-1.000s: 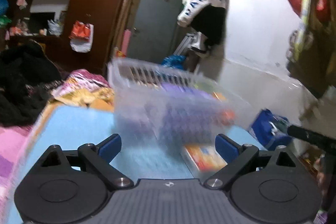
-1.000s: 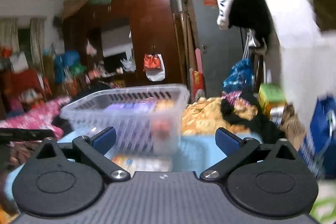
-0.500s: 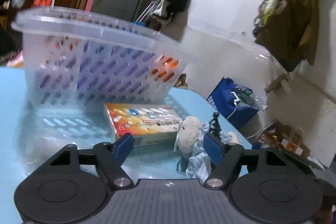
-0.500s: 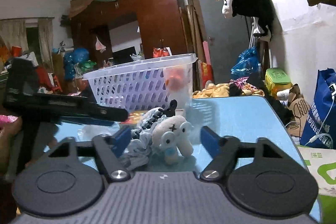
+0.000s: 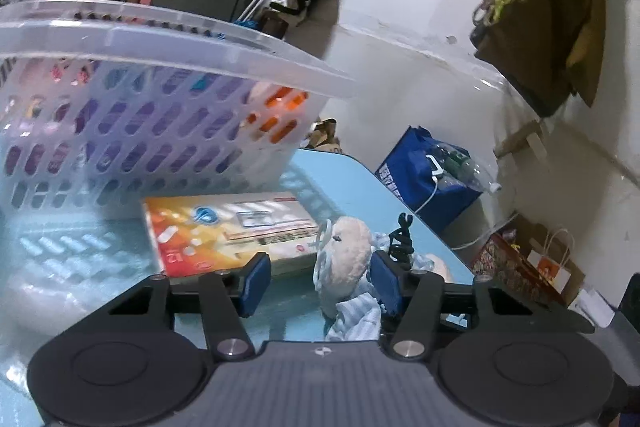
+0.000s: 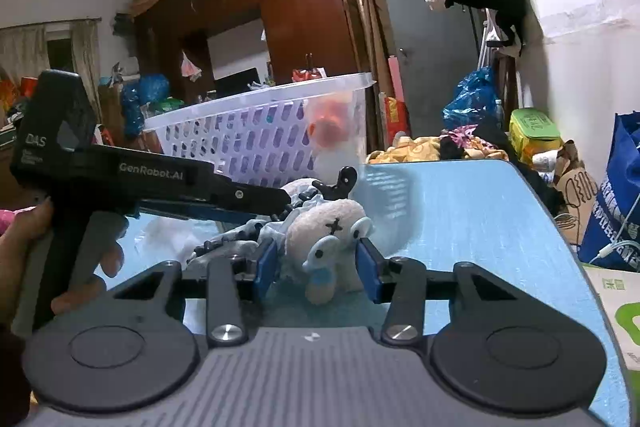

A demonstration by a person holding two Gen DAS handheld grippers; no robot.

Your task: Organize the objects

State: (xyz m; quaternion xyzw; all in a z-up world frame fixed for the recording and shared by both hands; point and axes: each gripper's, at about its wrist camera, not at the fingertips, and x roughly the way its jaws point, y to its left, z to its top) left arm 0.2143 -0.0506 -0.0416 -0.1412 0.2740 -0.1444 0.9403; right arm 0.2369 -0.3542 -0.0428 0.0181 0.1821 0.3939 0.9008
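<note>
The step in hand looks like picking up the plush toy (image 6: 328, 231) at the frame's centre to drop it into the basket (image 6: 256, 131) behind. The right gripper (image 6: 316, 267) has its jaws parted around the toy's lower body, not clenched; next it must close and lift. The left gripper (image 5: 320, 285), also released, brackets the toy's side.
</note>
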